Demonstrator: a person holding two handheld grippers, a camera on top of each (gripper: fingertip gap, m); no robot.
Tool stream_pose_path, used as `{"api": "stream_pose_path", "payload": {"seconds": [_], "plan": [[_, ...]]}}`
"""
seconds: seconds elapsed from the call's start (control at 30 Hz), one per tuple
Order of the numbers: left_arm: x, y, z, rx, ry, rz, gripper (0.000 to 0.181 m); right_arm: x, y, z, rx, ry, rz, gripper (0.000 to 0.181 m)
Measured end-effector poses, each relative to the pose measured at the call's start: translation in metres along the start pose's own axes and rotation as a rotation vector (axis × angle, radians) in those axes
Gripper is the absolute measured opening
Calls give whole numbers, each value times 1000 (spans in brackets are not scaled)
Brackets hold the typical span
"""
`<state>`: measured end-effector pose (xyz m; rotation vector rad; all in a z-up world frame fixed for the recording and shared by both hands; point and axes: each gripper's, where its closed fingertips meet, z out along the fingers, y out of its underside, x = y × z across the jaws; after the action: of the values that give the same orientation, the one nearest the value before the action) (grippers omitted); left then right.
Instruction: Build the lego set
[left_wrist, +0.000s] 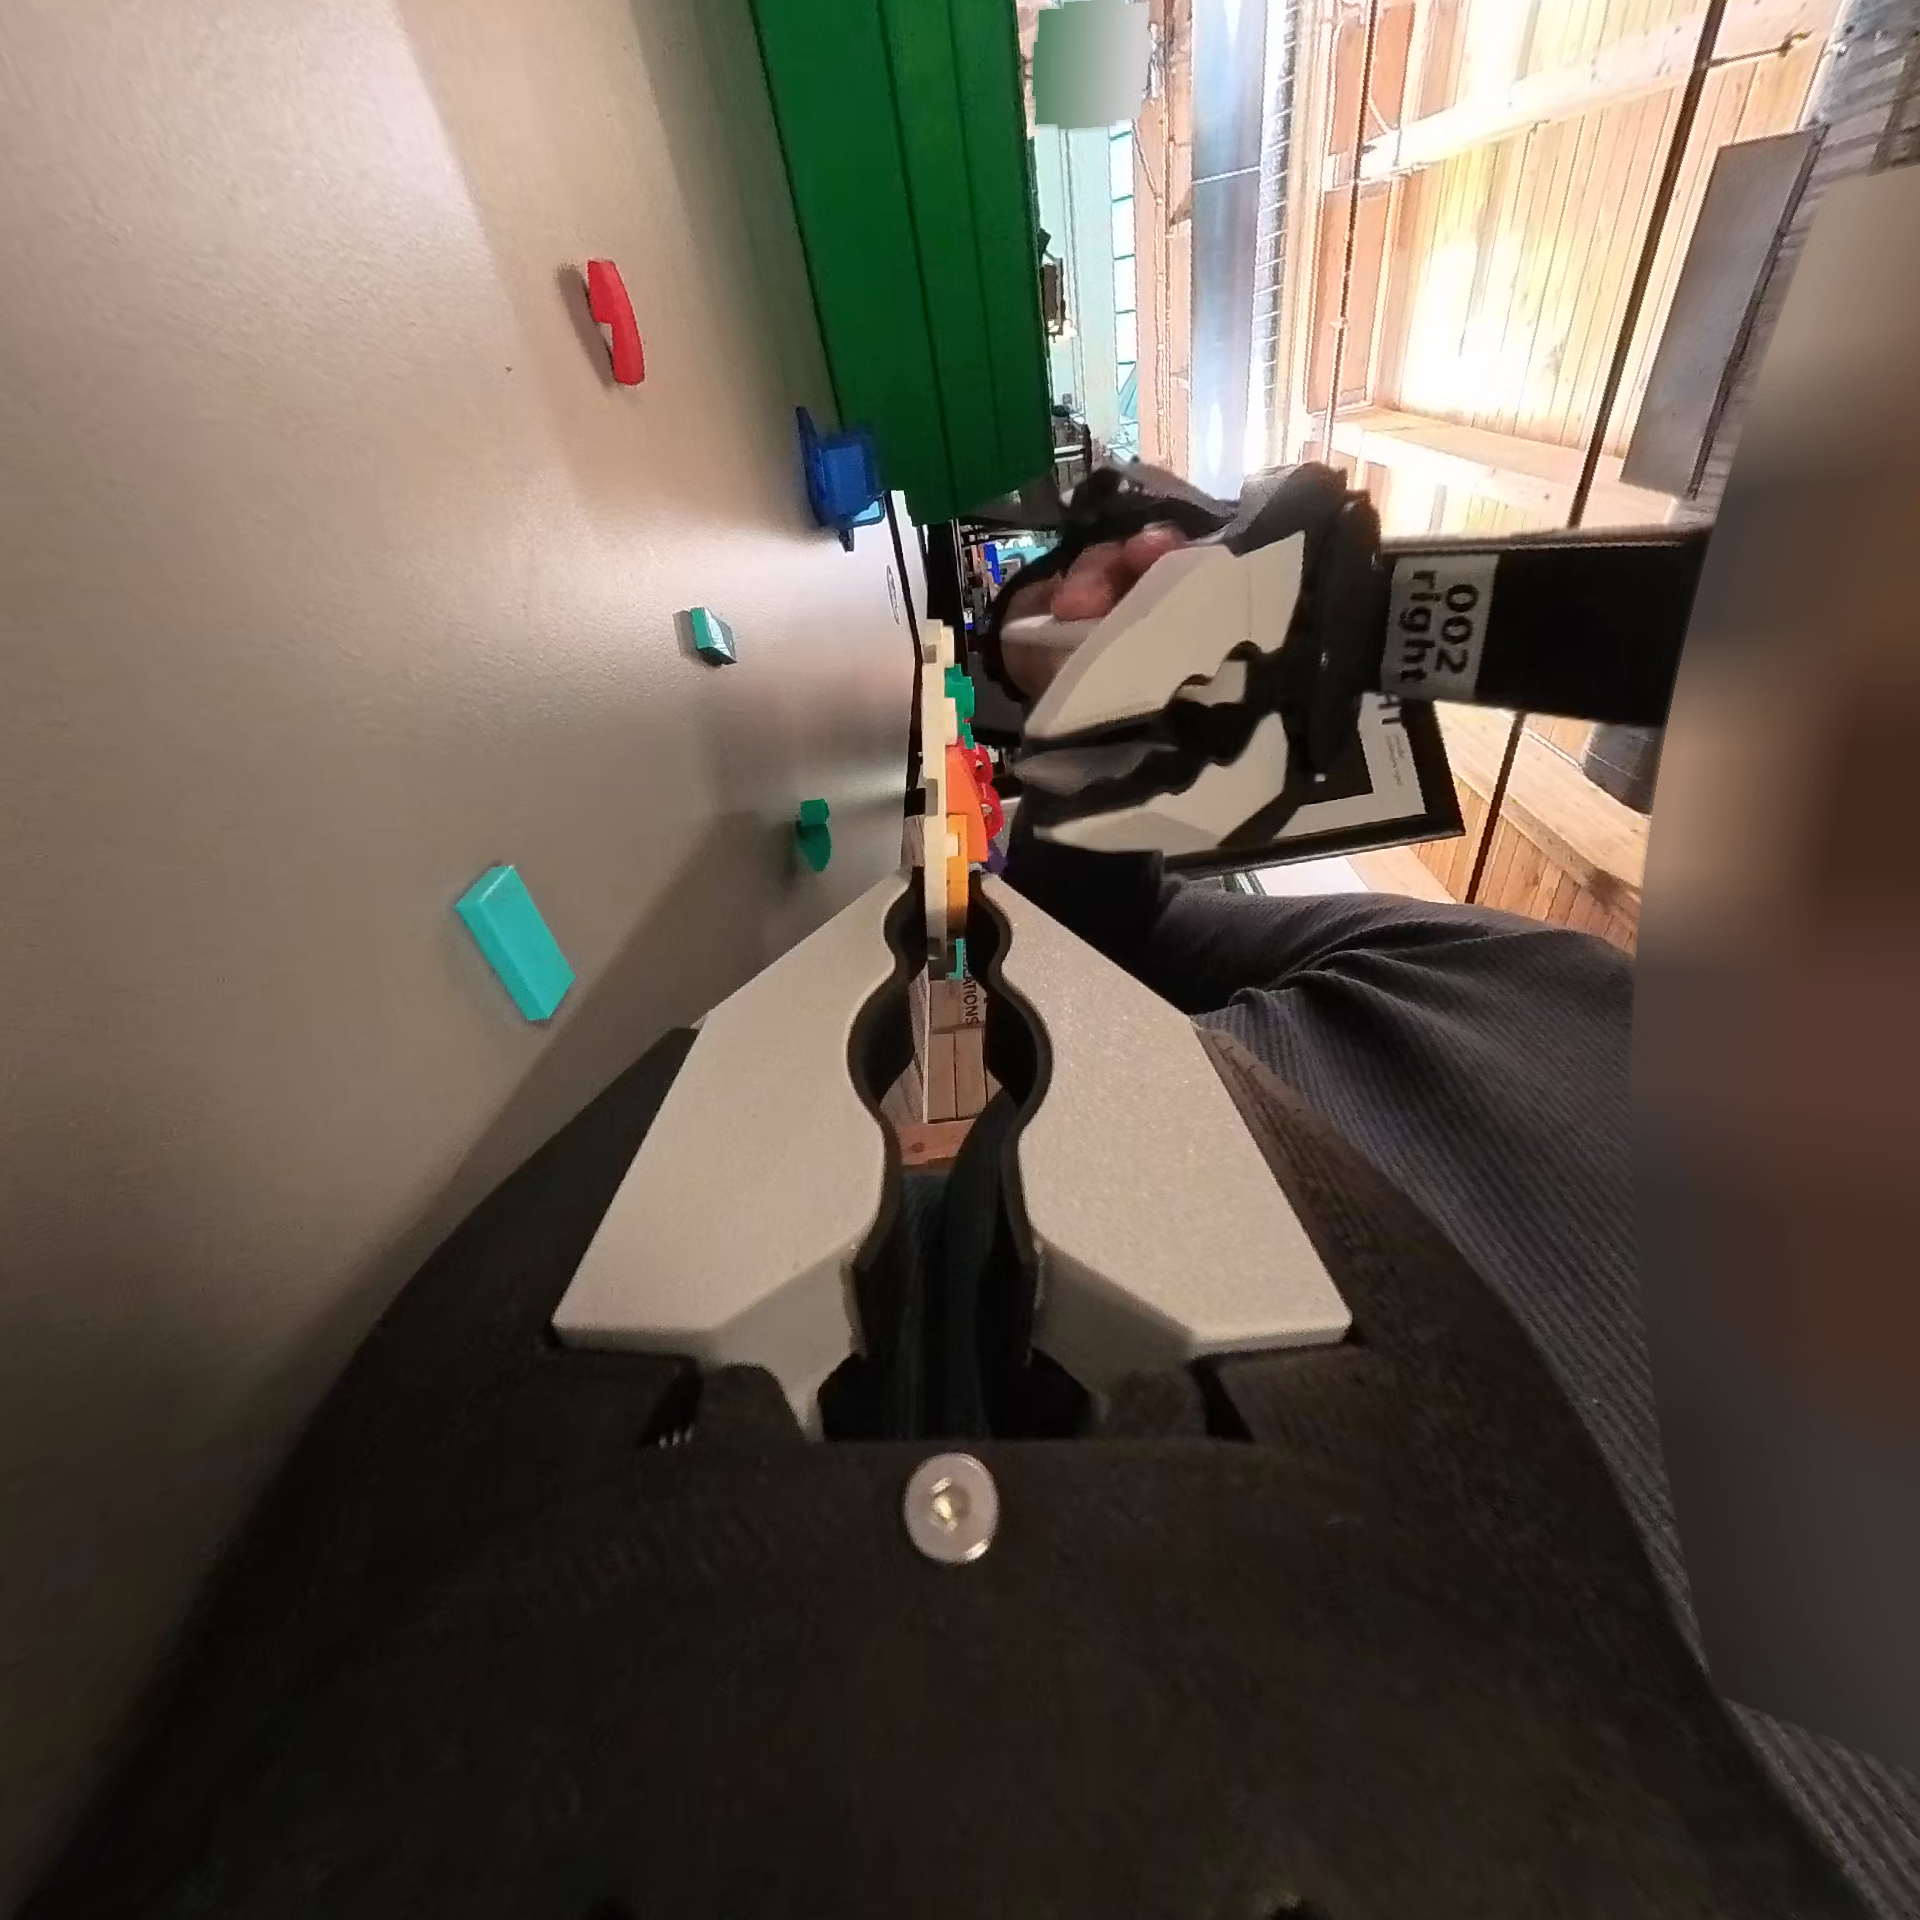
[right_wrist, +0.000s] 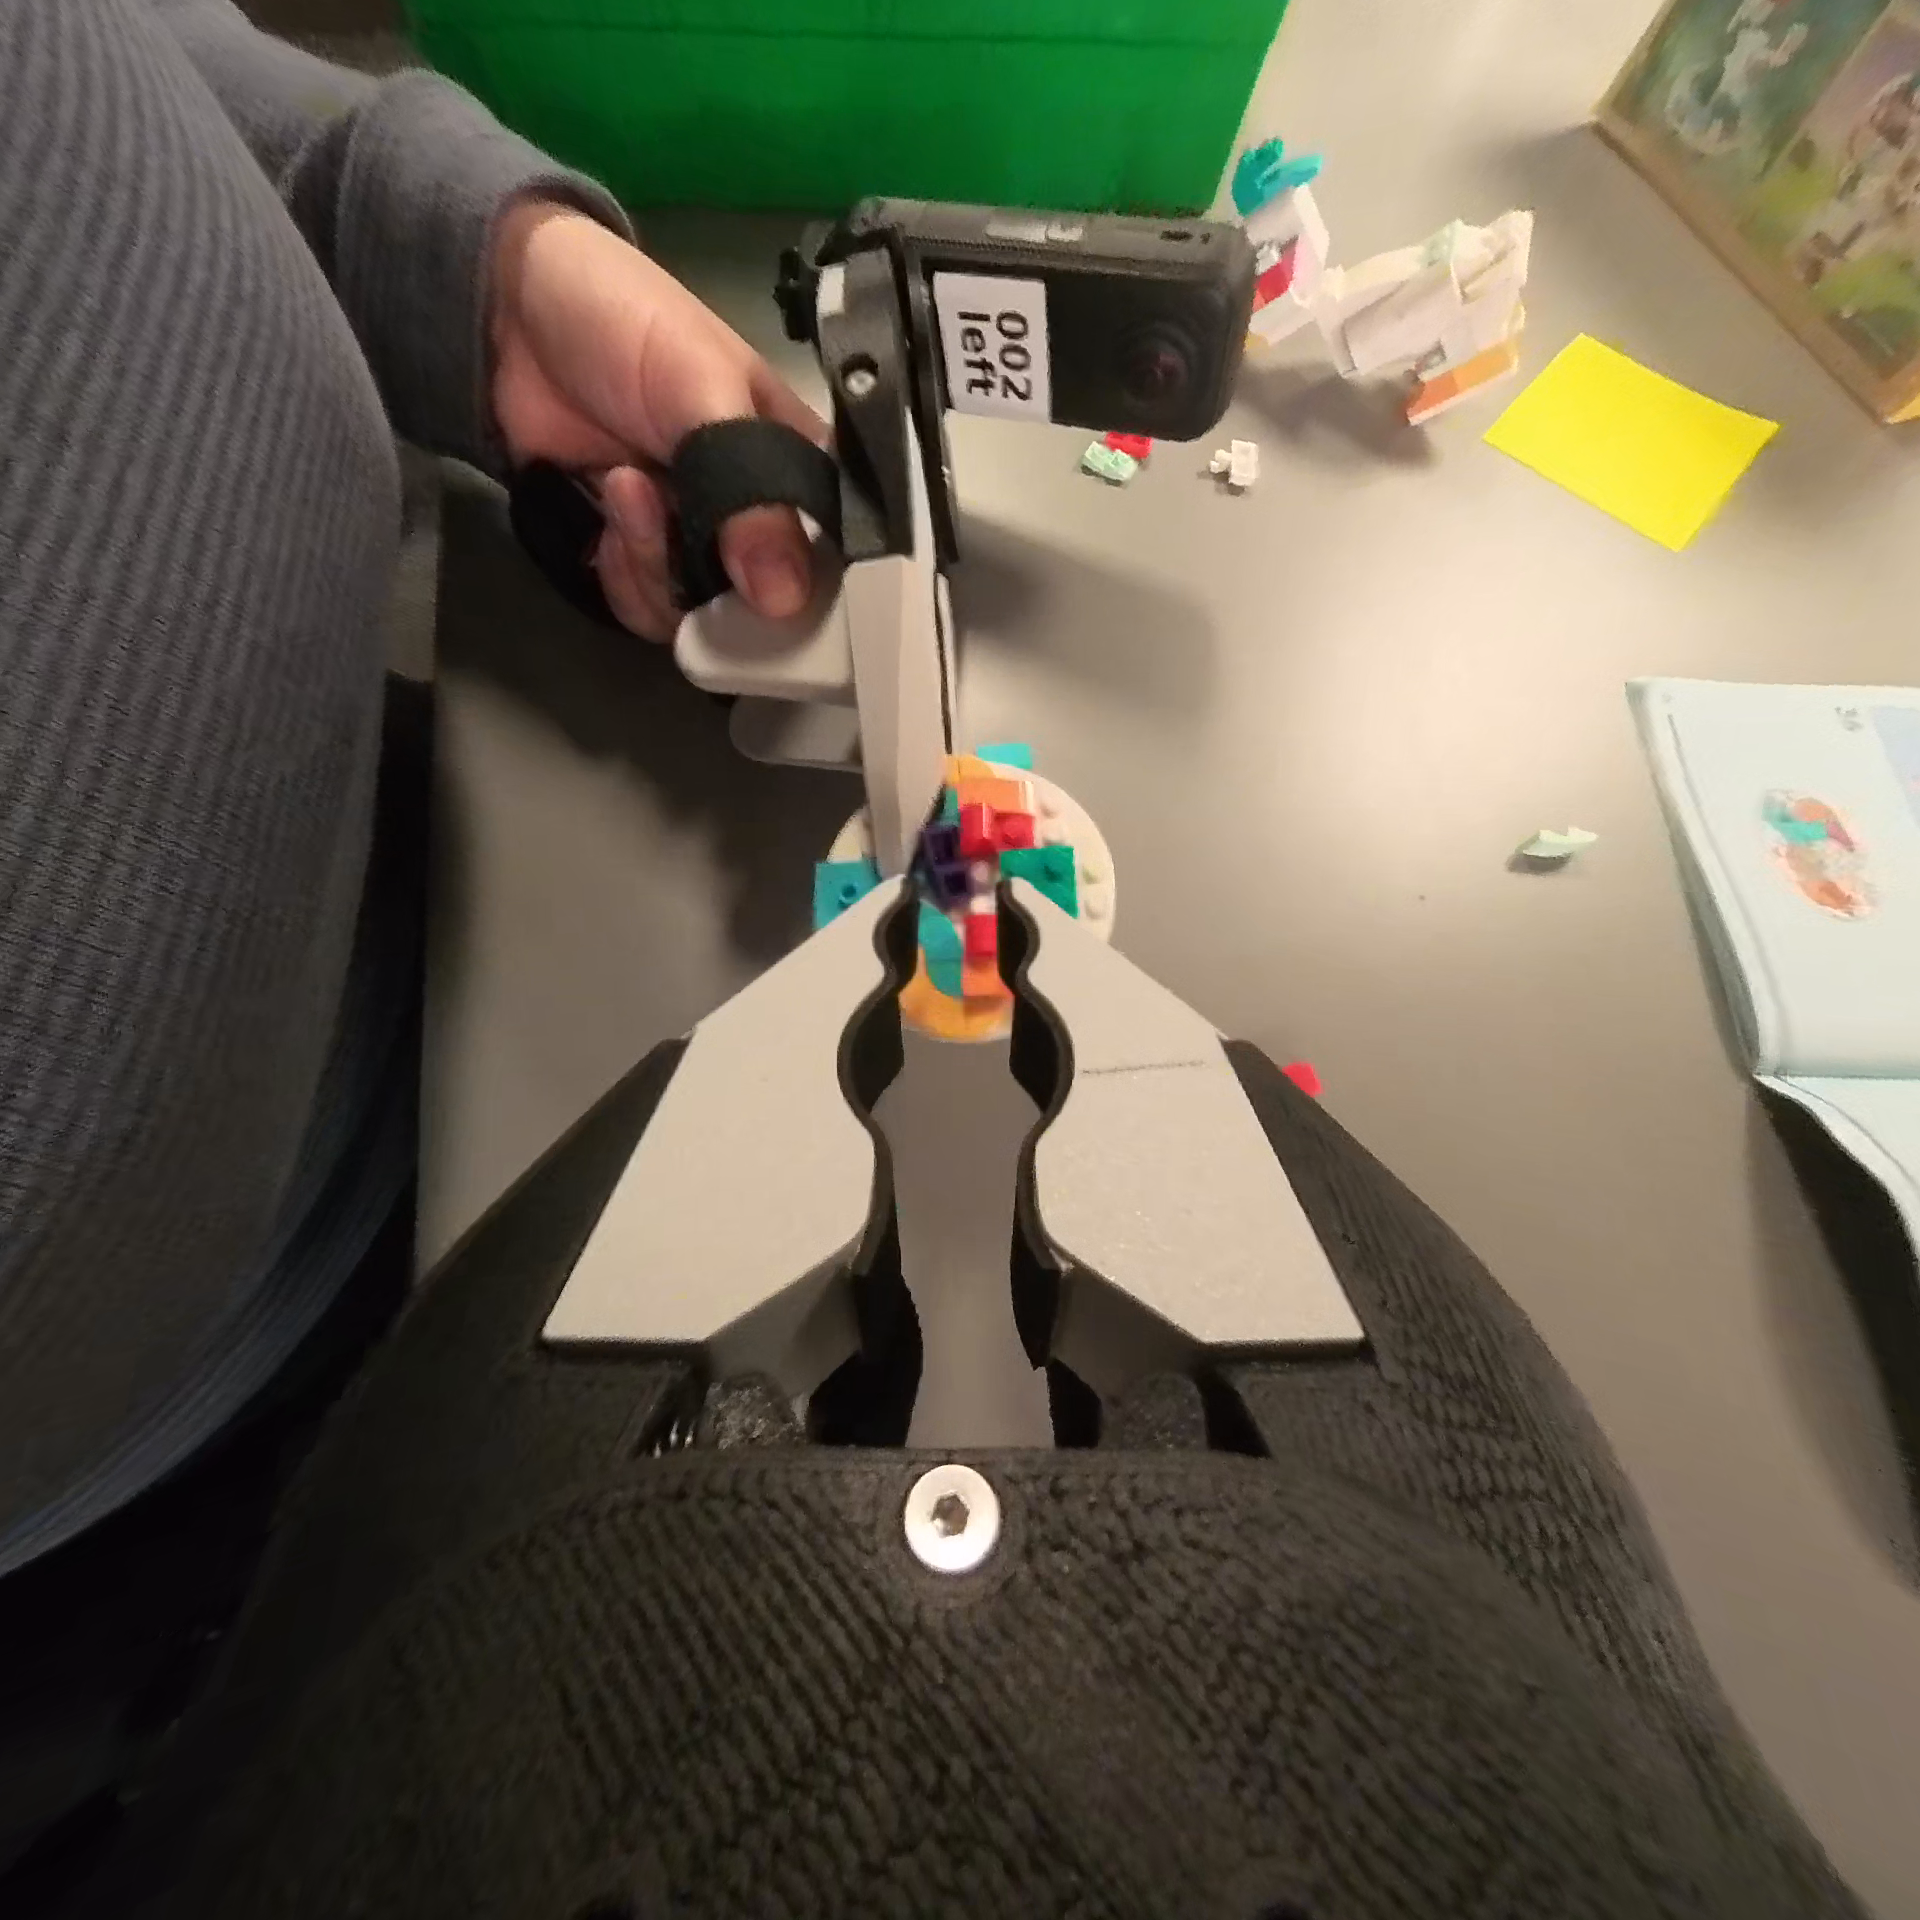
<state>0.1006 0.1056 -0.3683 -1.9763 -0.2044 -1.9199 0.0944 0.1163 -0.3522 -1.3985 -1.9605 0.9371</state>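
grey, smooth bench (right_wrist: 1299, 727) carries loose bricks under a green box (right_wrist: 831, 94) at the far edge. left tool (left_wrist: 948, 906) is clamped on the rim of the round white lego plate topped with orange, red, teal and purple bricks (right_wrist: 977, 862), holding it on edge in the left wrist view. right tool (right_wrist: 958, 896) has its tips at the brick cluster on that plate, with a narrow gap between them; whether it grips a brick i cannot tell. a hand (right_wrist: 634, 416) holds the left tool's handle. farther off lie a white brick animal model (right_wrist: 1392, 301), a yellow paper square (right_wrist: 1631, 436) and an open pale-blue instruction booklet (right_wrist: 1787, 883)
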Motion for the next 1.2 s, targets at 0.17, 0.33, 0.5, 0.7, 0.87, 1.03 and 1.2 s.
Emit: {"api": "stream_pose_path", "payload": {"seconds": [0.17, 0.33, 0.5, 0.7, 0.87, 1.03, 1.2], "plan": [[1, 1, 0, -7, 2, 5, 5, -4, 5, 10, -54, -56, 19, 12], [0, 5, 2, -38, -4, 10, 5, -8, 8, 14, -109, -118, 16, 7], [0, 5, 2, -31, -3, 14, 5, -4, 7, 13, -125, -134, 55, 2], [1, 4, 2, -28, 3, 14, 5, 36, 28, -21, -114, -3, 311, 2], [1, 5, 2, -31, 6, 15, 5, 51, 83, -33, -379, 130, 145, 2], [2, 5, 2, -31, 8, 15, 5, 49, 104, -41, -592, 149, -302, 2], [2, 5, 2, -35, 8, 14, 5, 19, 127, -70, -876, -123, -692, 2]]}}
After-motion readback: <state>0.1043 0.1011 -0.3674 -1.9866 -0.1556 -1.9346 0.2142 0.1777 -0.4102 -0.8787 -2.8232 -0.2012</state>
